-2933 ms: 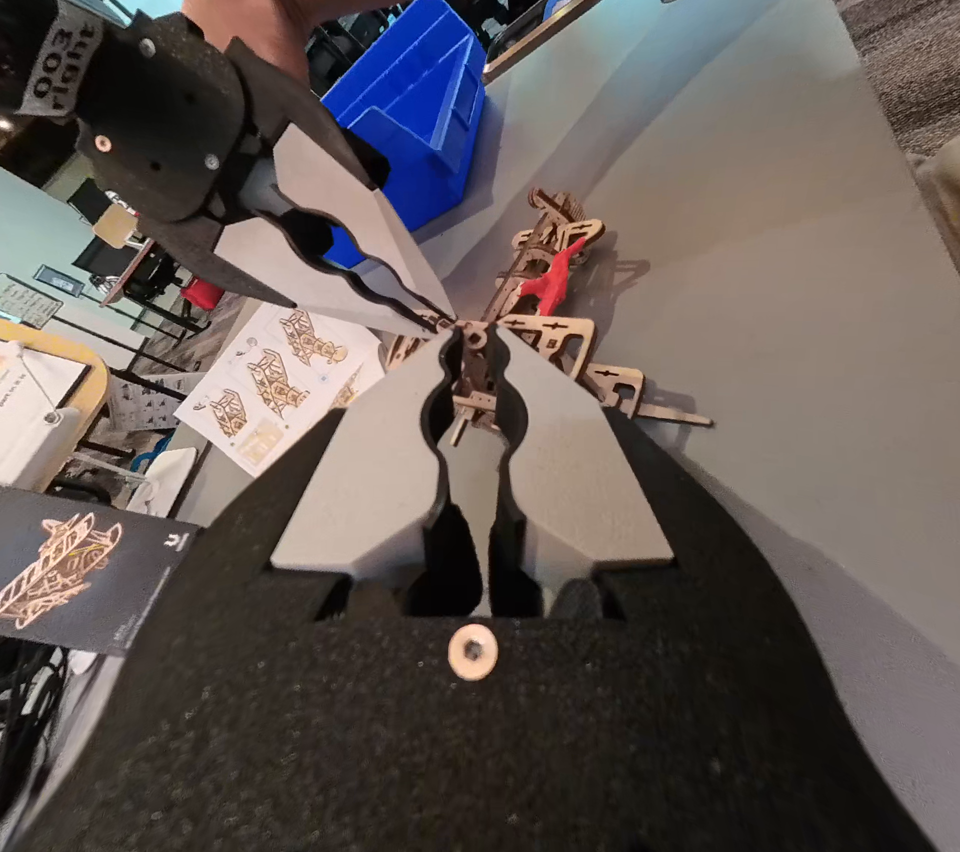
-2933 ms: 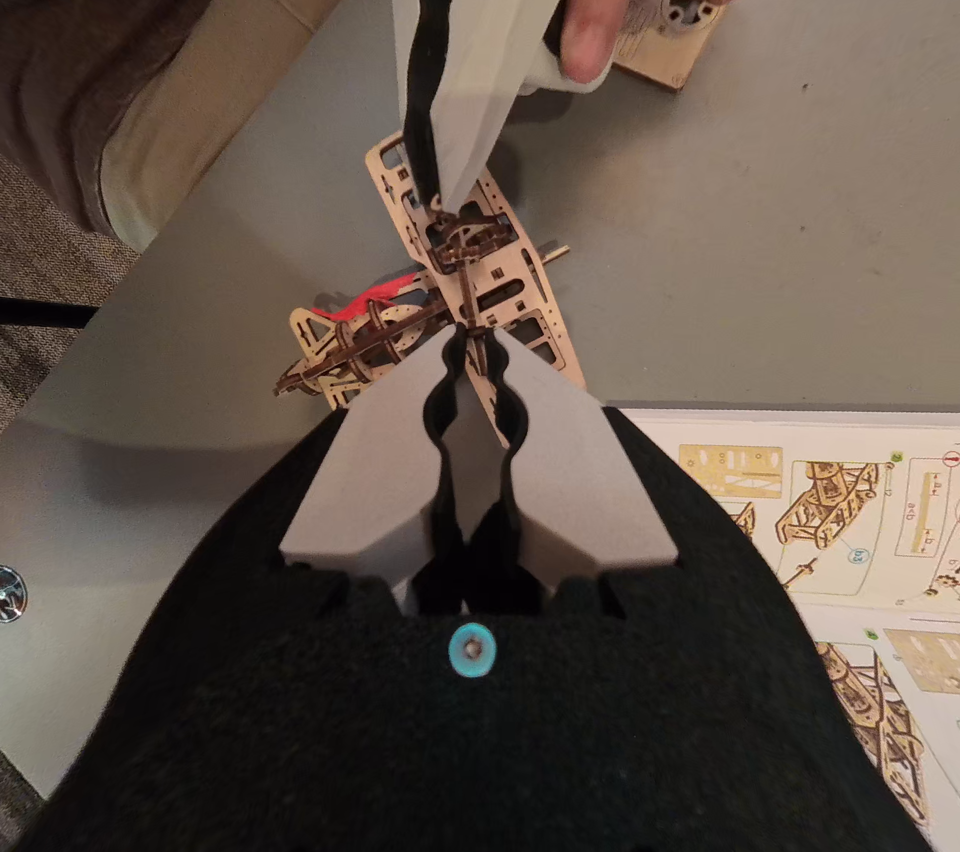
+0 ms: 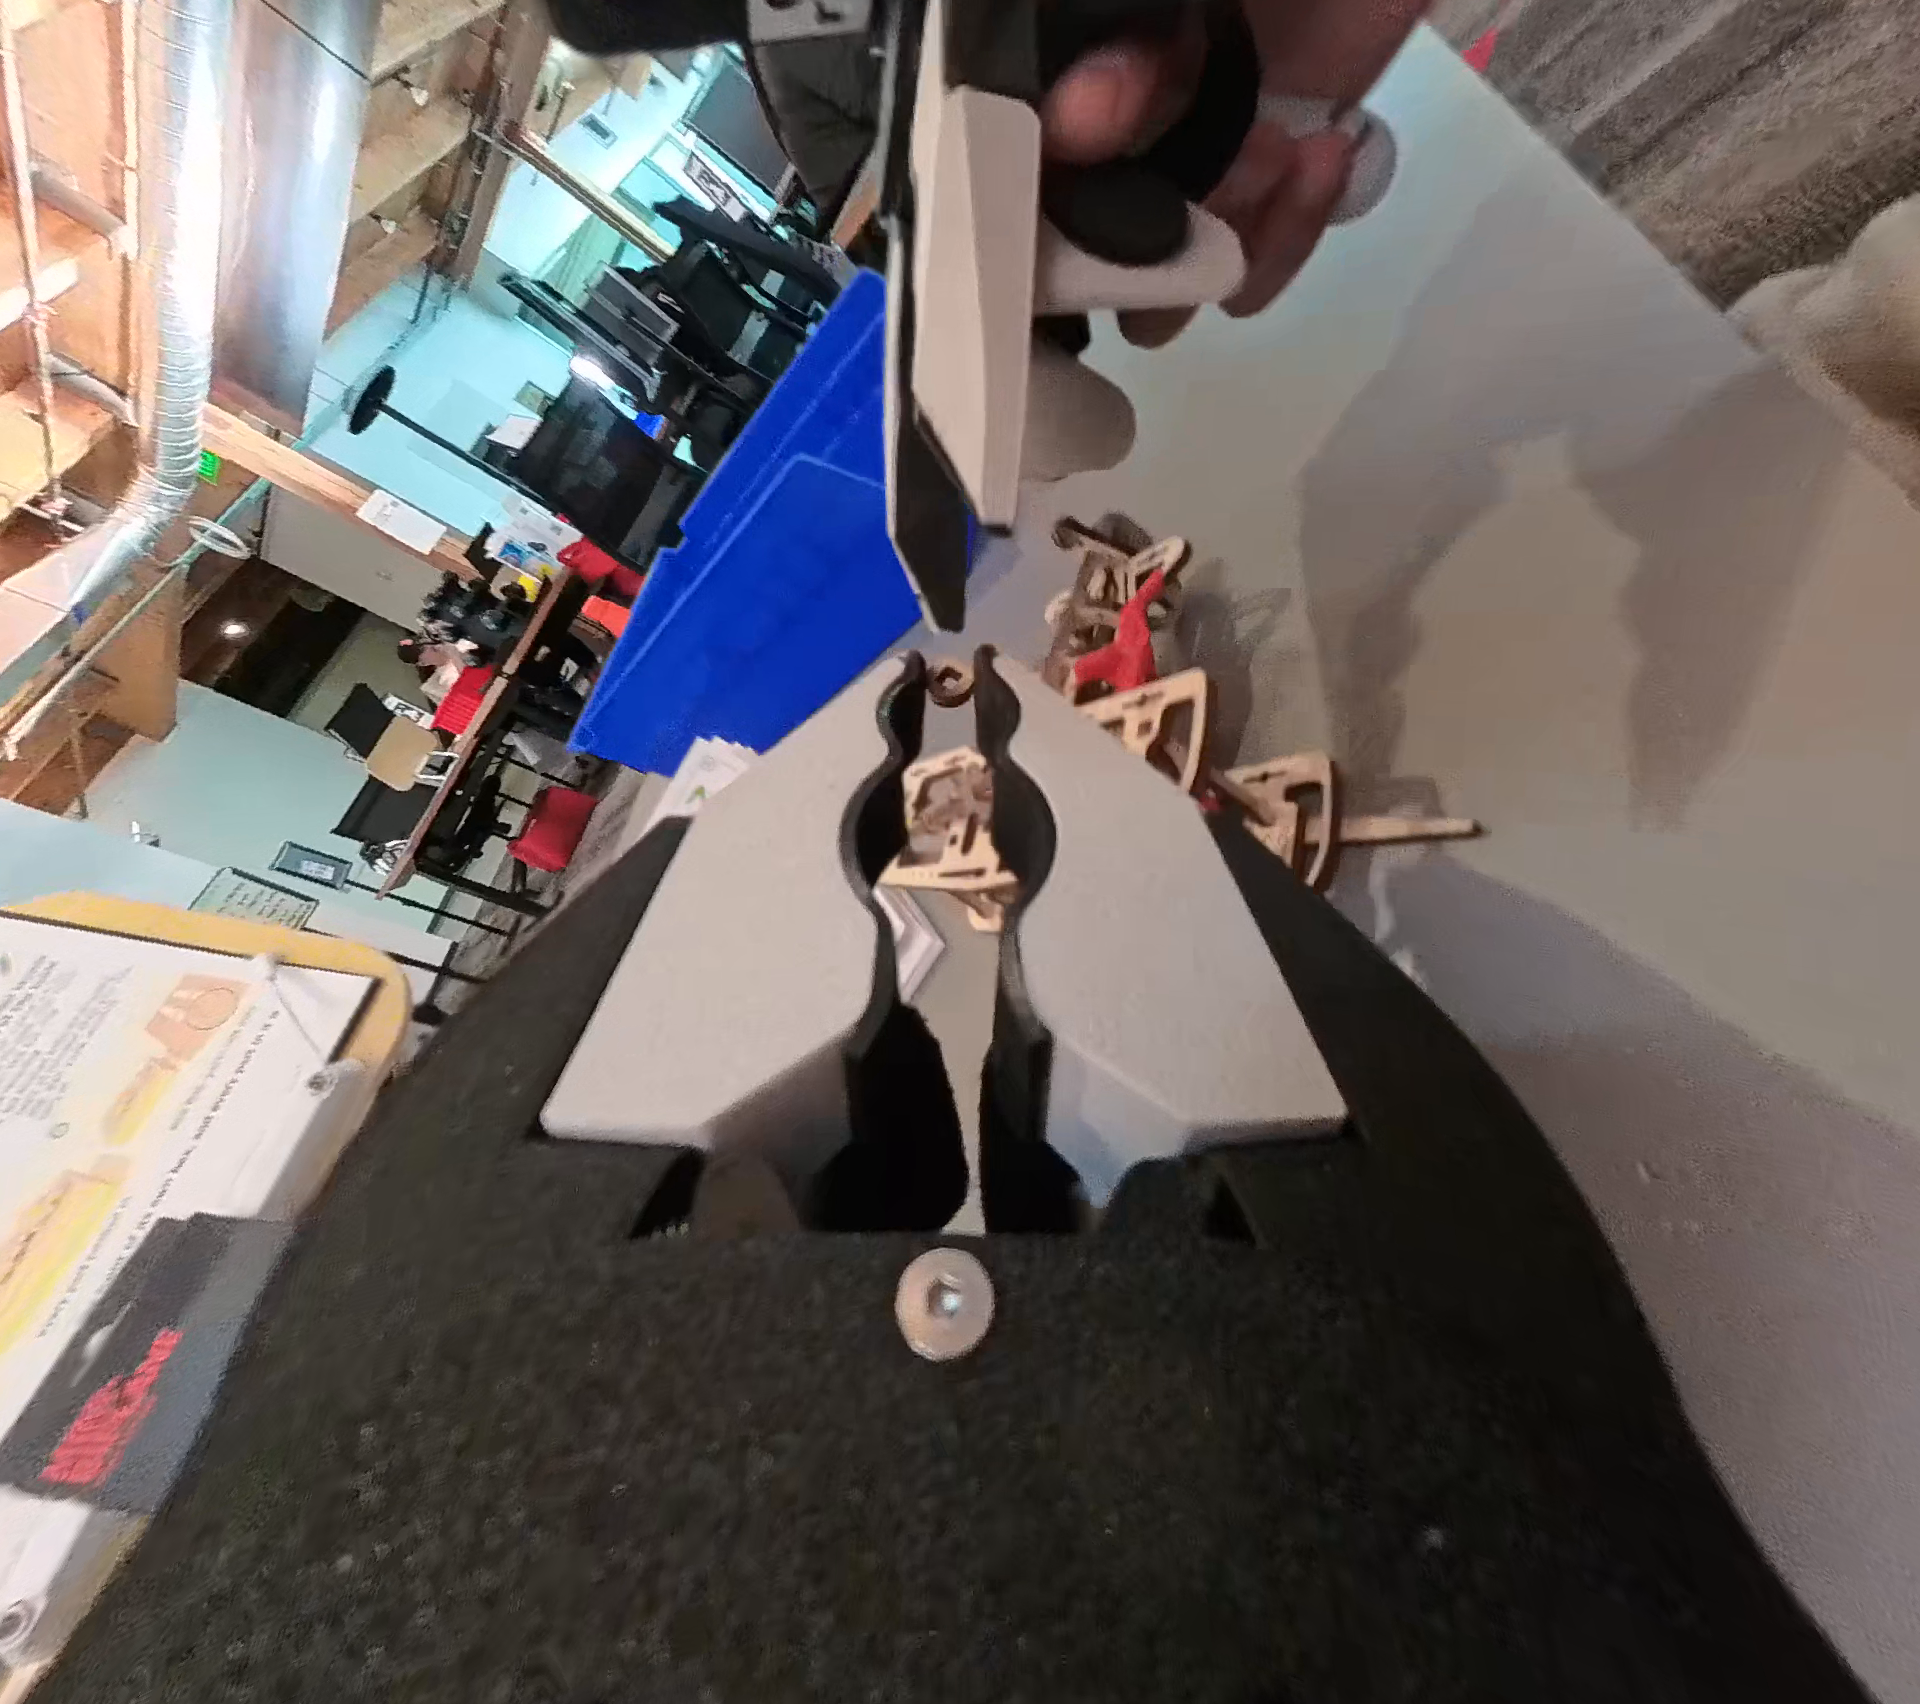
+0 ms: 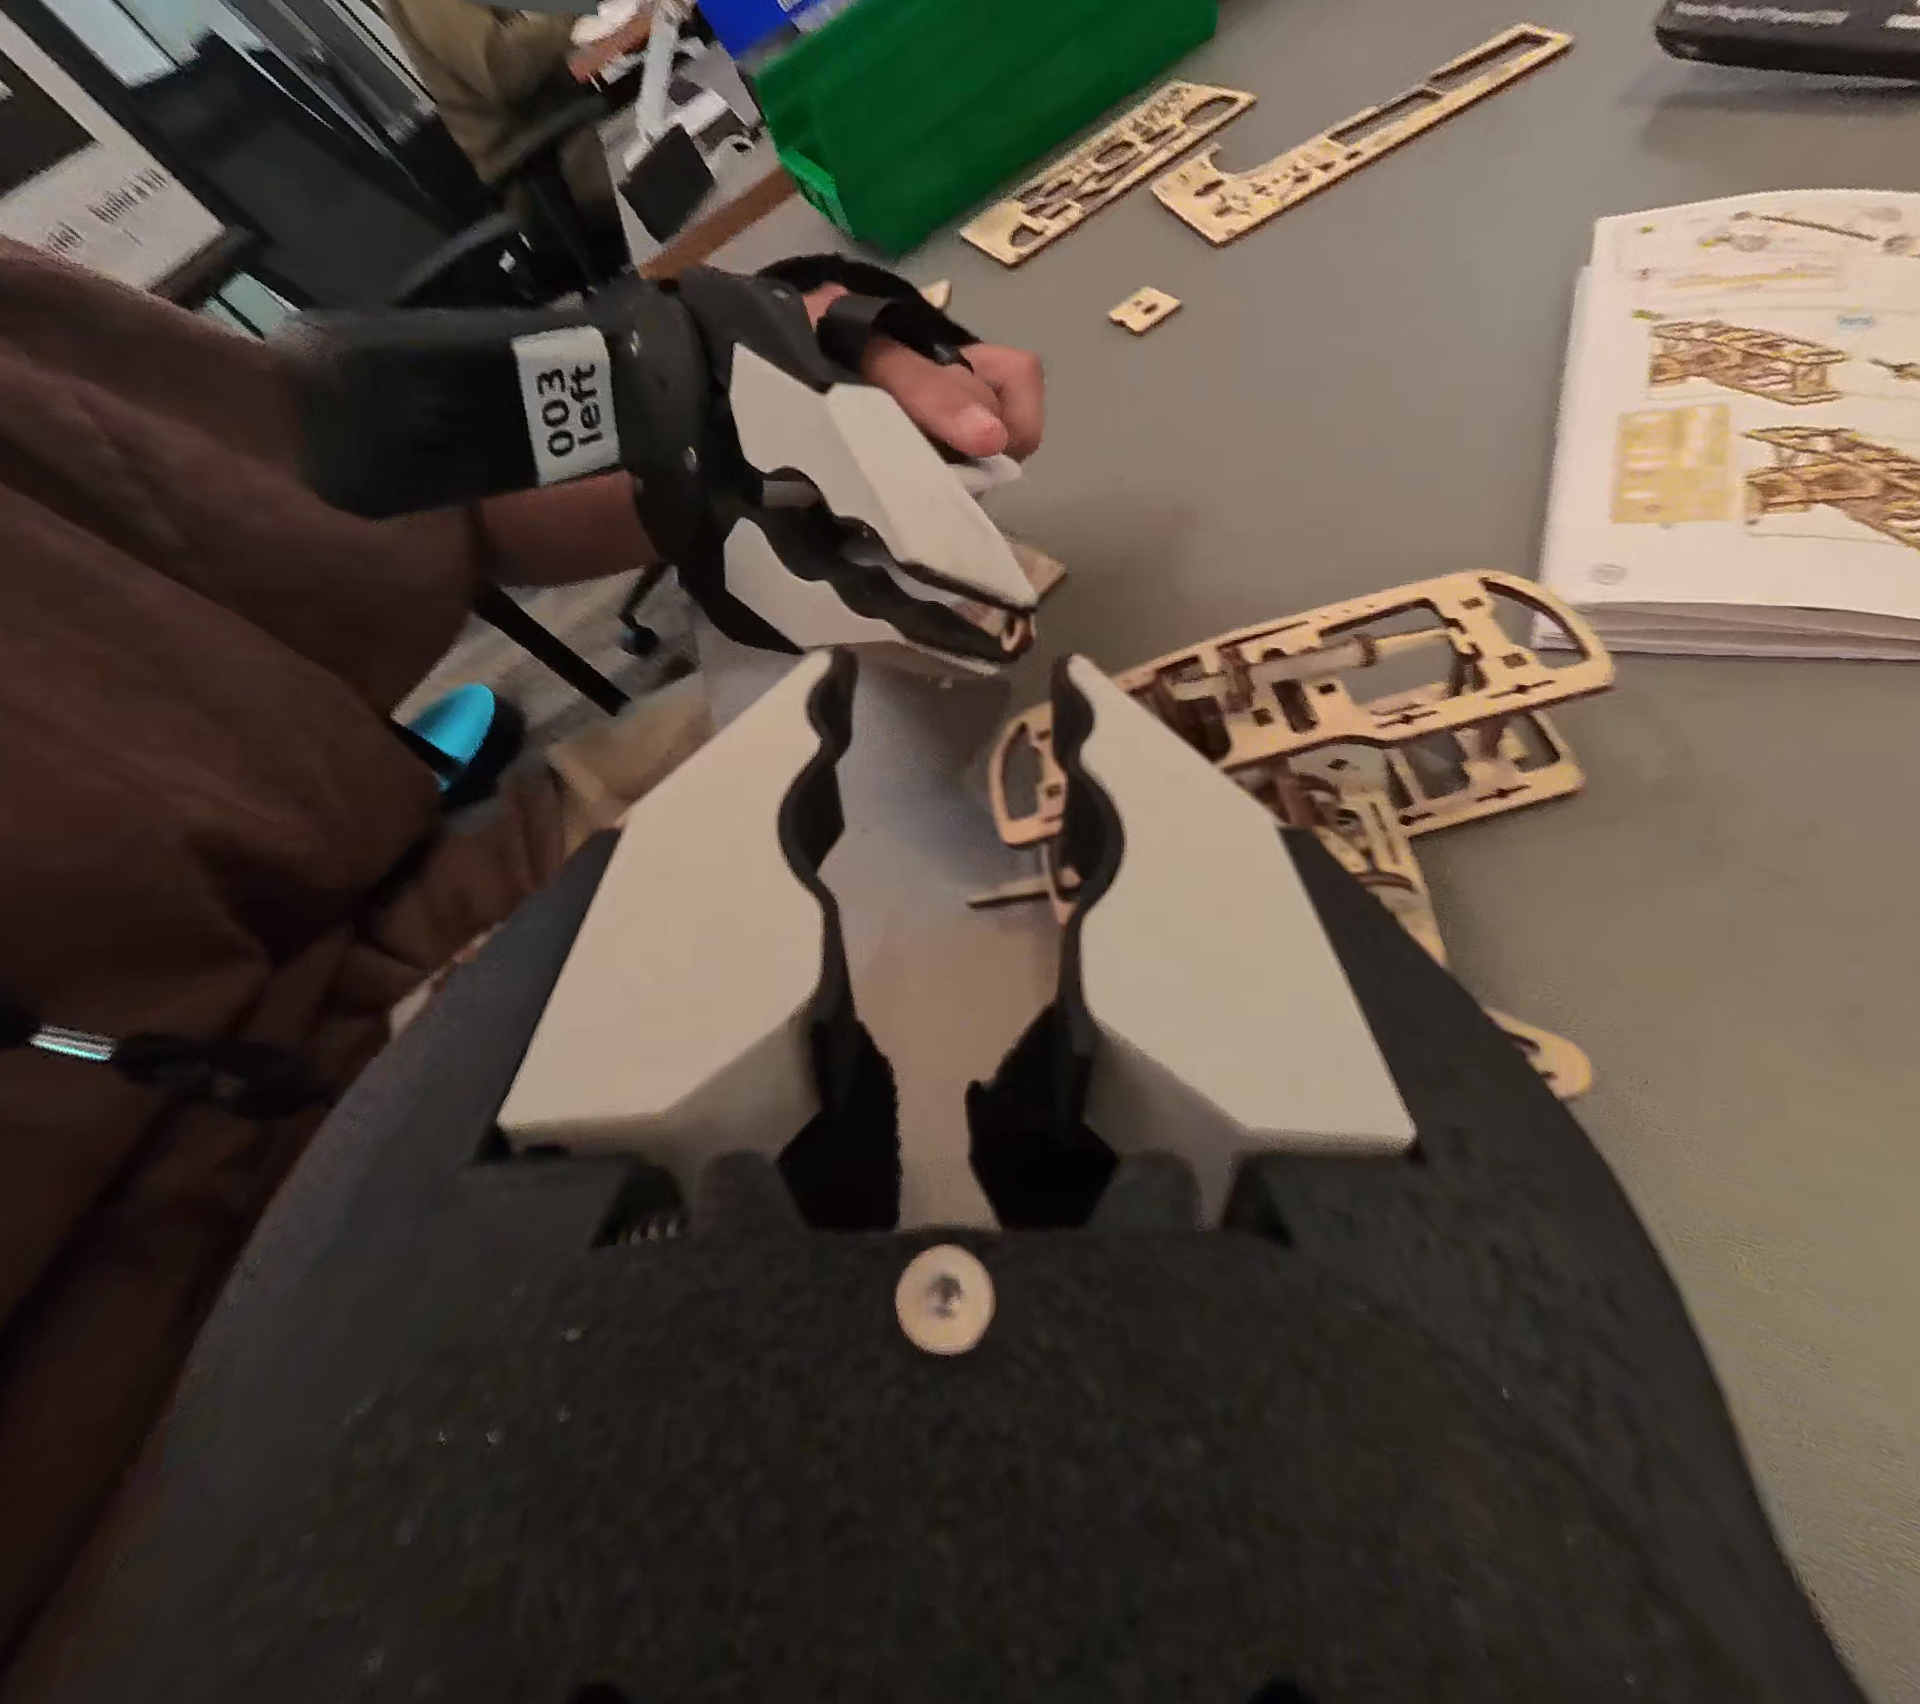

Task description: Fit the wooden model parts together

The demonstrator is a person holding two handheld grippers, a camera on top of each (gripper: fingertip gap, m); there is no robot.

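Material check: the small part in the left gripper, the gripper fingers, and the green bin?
Small part: thin pale plywood by the look, unfinished, with dark cut edges that suggest laser cutting. Left gripper fingers: matte grey rigid plastic, faintly grainy, possibly printed; black wavy inner pads look rubbery. Green bin: opaque moulded plastic, slight sheen.

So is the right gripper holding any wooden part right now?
No, the right gripper is open with only bare gap between its fingers, while the wooden model lies on the table.
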